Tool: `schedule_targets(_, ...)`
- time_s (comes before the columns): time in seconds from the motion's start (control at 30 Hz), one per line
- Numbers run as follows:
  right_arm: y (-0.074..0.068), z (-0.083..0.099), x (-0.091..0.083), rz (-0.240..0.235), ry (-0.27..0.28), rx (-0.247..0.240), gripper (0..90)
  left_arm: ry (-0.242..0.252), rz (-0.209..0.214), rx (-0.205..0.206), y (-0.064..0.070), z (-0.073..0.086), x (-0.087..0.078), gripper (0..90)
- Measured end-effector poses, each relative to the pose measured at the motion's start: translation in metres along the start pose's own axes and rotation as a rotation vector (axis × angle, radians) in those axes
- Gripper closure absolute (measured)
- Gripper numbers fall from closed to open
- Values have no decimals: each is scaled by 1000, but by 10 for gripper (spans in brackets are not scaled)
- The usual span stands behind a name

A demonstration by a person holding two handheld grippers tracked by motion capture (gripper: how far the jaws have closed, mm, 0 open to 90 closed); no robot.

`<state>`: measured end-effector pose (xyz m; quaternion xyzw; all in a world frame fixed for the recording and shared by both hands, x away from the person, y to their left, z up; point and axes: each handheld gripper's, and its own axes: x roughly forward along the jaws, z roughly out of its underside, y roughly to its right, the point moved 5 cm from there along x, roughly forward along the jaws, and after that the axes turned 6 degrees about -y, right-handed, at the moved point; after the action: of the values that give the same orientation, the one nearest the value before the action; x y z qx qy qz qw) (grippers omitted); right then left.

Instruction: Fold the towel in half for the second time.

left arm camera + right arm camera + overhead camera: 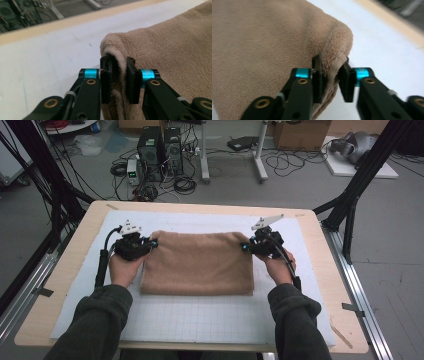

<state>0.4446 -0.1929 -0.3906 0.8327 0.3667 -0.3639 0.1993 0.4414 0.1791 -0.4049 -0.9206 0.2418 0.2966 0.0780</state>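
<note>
I saw a bench (75, 265) with a light wooden top. A white mat (200, 320) with a fine grid covered most of the bench, and bare wood stayed visible along the edges. A folded brown towel (197, 265) lay flat on the mat, toward its far half.

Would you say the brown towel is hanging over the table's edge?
No, the towel lies wholly on the white mat.

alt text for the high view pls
A person's two hands each hold a gripper, the left gripper and right gripper pinching the far corners of a folded tan towel lying on a white gridded mat on a wooden table.
</note>
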Motion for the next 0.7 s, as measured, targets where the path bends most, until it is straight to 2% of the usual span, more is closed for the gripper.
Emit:
schedule_targets(0.03, 12, -7, 5, 38, 20, 47, 487, -20, -55, -7, -5, -3, 5, 523)
schedule_targets(0.07, 15, -7, 7, 28, 23, 83, 466, -35, -63, -35, -10, -3, 8, 457)
schedule_targets(0.1, 15, -5, 9, 14, 19, 101, 434, -43, -39, -63, -12, 0, 10, 463)
schedule_targets(0.13, 13, -1, 11, 5, 6, 104, 424, -66, -21, -69, -13, 3, 11, 452)
schedule_targets(0.17, 13, -1, 11, 5, 6, 104, 424, -100, 0, -55, -11, 8, 12, 452)
schedule_targets(0.2, 4, 9, 16, -26, -6, 86, 425, -135, 26, -35, -9, 13, 12, 443)
schedule_targets(0.23, -1, 14, 18, -43, -13, 85, 425, -127, 38, -7, -4, 22, 7, 453)
schedule_targets(0.3, -11, 22, 22, -80, -16, 86, 425, -115, 48, -14, -1, 27, 5, 467)
schedule_targets(0.37, -24, 30, 25, -113, -11, 79, 425, -126, 79, -11, 5, 38, 1, 468)
schedule_targets(0.4, -29, 32, 26, -117, -16, 71, 429, -129, 86, -4, 8, 42, 0, 477)
schedule_targets(0.43, -37, 38, 28, -119, -35, 67, 430, -131, 116, 15, 15, 53, -8, 491)
schedule_targets(0.47, -42, 42, 30, -120, -56, 62, 429, -131, 116, 15, 15, 53, -8, 493)
schedule_targets(0.5, -46, 46, 32, -114, -70, 50, 430, -144, 141, 50, 21, 63, -15, 520)
schedule_targets(0.53, -50, 50, 34, -116, -79, 43, 434, -144, 141, 50, 21, 63, -15, 550)
schedule_targets(0.57, -54, 54, 36, -120, -88, 43, 436, -165, 147, 75, 27, 73, -20, 552)
schedule_targets(0.6, -57, 58, 37, -119, -91, 41, 434, -165, 147, 75, 27, 73, -20, 563)
schedule_targets(0.7, -62, 67, 38, -109, -62, 59, 434, -202, 139, 117, 32, 88, -23, 568)
